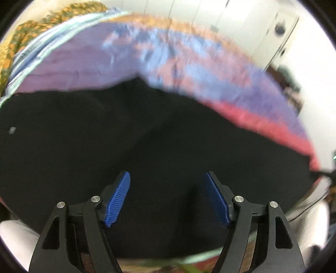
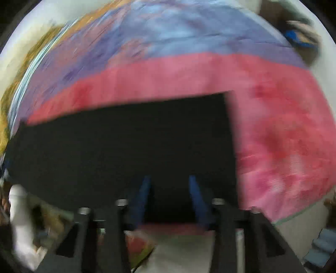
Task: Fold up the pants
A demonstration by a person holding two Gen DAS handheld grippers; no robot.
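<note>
Right view badly blurred; black pants lack visible detail, near edge cut off behind fingers. Pants lie flat on the pink/purple bedsheet. Left gripper fingers wide apart over pants, holding nothing. Right gripper fingers parted, empty.

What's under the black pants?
The black pants lie on a pink, purple and blue sheet that shows around their edges. Anything directly beneath the fabric is covered.

I see a bedsheet banded in purple, blue and red-pink. Behind it lies an orange-and-green patterned cloth. White cabinet doors stand beyond.
</note>
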